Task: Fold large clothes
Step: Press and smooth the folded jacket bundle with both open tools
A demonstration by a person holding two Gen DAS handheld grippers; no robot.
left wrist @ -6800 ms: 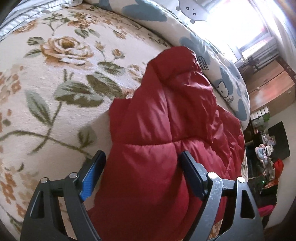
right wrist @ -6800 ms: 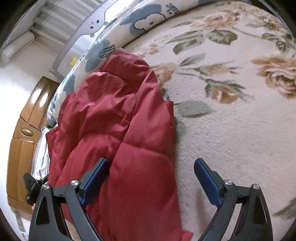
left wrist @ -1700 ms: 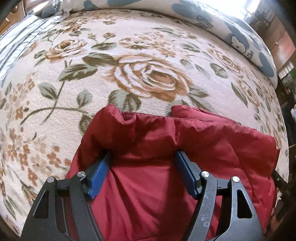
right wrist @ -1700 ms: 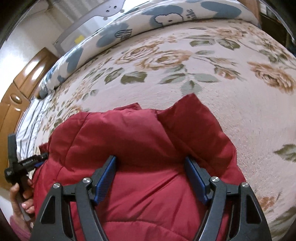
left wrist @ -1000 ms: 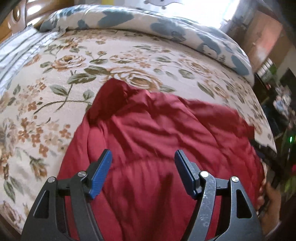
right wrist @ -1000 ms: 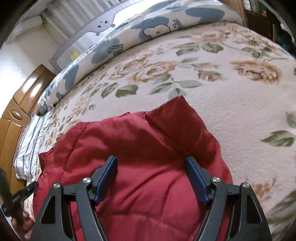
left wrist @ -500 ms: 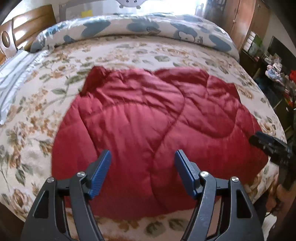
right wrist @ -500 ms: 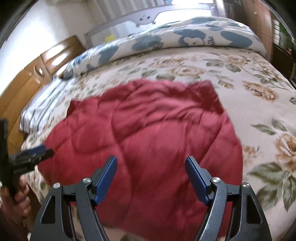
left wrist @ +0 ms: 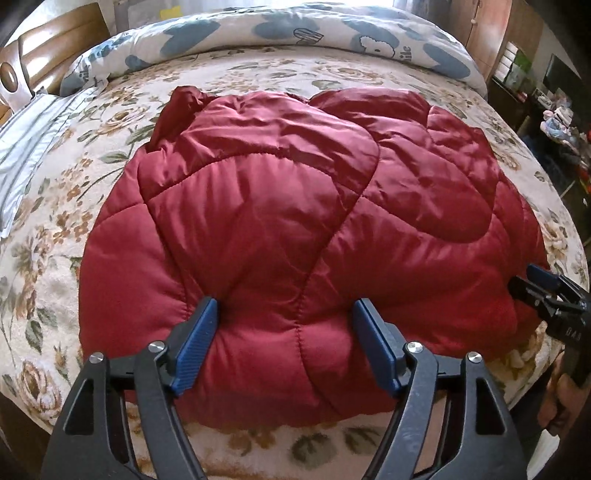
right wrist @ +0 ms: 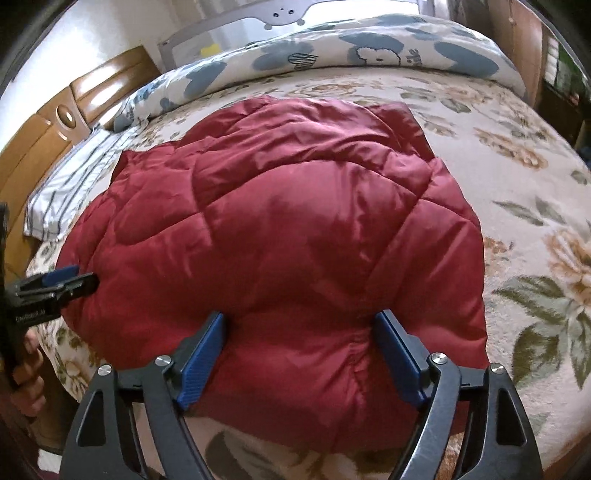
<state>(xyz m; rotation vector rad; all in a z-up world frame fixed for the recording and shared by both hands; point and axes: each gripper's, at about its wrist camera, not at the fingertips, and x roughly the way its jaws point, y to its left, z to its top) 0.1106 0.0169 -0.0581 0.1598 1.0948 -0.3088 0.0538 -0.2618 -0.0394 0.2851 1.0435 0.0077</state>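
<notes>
A red quilted jacket [left wrist: 295, 221] lies folded into a puffy bundle on the floral blanket [left wrist: 55, 192] near the bed's front edge, with a blue-patterned duvet [left wrist: 332, 33] rolled along the far side. The left gripper [left wrist: 286, 345] hovers over its near-left hem and the right gripper [right wrist: 299, 354] over the near-right. Both sets of jaws are opening, spread wide with padded fabric bulging between the blue pads, apparently not clamped.

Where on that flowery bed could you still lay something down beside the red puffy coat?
Free: floral bedspread right of the red down jacket, and the strip between it and the blue-patterned duvet. Crowded: the near edge, with both tools, and the striped sheet side.
</notes>
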